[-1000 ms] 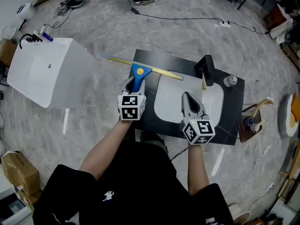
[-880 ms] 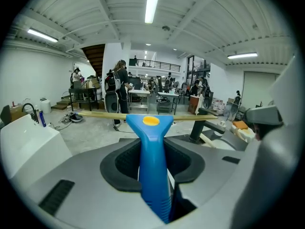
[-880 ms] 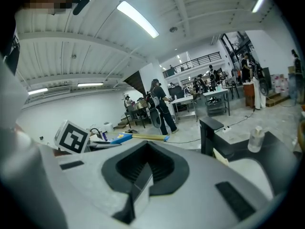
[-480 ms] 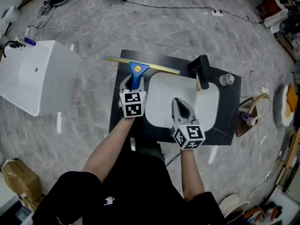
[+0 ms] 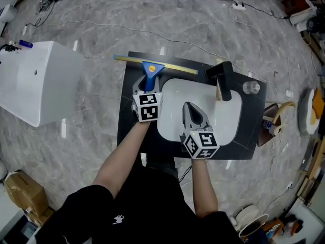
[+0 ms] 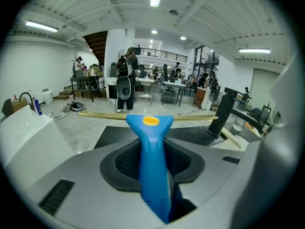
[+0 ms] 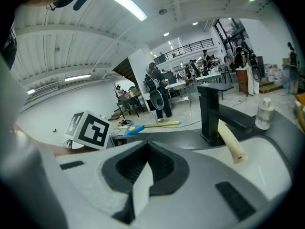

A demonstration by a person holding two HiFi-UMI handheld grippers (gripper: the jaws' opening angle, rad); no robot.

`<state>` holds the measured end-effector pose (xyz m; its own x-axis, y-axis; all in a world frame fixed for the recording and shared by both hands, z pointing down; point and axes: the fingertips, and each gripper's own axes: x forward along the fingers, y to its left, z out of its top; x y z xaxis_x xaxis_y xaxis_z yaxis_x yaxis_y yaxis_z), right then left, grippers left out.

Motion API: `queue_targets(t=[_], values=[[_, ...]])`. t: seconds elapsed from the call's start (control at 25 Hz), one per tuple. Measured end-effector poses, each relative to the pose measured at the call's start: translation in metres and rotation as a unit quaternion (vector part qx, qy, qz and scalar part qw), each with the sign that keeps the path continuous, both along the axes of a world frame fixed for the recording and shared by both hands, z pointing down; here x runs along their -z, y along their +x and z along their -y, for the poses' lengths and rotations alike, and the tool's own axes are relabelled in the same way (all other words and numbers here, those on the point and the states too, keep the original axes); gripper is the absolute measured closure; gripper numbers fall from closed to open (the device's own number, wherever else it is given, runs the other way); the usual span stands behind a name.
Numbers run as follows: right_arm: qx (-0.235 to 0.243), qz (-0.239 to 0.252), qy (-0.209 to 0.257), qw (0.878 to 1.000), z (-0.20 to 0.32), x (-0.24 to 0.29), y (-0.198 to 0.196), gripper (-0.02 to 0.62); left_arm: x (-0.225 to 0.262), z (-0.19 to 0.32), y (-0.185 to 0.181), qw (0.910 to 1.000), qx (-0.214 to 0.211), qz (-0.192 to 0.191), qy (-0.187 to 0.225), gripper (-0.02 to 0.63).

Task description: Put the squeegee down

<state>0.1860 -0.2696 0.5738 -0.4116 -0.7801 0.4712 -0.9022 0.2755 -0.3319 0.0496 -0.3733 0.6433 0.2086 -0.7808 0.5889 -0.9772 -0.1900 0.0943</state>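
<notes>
The squeegee (image 5: 151,71) has a blue handle and a long yellow blade (image 5: 175,67). My left gripper (image 5: 147,89) is shut on the handle, and the blade lies across the far edge of the black counter (image 5: 131,131). In the left gripper view the blue handle (image 6: 151,132) runs straight out between the pads of my left gripper (image 6: 153,162); whether the blade touches the counter I cannot tell. My right gripper (image 5: 190,111) hovers over the white basin (image 5: 226,113). It is shut on a thin white wipe (image 7: 141,187) that stands between the pads of the right gripper (image 7: 145,165).
A black faucet (image 5: 222,74) stands behind the basin with a cream stick (image 5: 220,91) leaning at it. A small clear bottle (image 5: 249,88) is on the counter's right. A large white tub (image 5: 35,80) stands on the floor to the left. Cables cross the marble floor.
Both grippers have come down toward the counter. The squeegee has gone down with the left gripper, still held; its blade now lies along the counter's far edge.
</notes>
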Motion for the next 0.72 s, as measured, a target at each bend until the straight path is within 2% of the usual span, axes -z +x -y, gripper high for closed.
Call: queue_targets(t=[0.16,0.72], values=[[-0.012,0.011,-0.014,1.0,0.003,-0.009,0.001,0.594,-0.016,0.008,0.005,0.9998,0.003,-0.002,-0.02,0.476],[-0.033,0.015,-0.036,0.999,0.005,-0.025,0.014,0.594,-0.04,0.024,0.027,0.9986,0.009,-0.002,-0.052,0.474]])
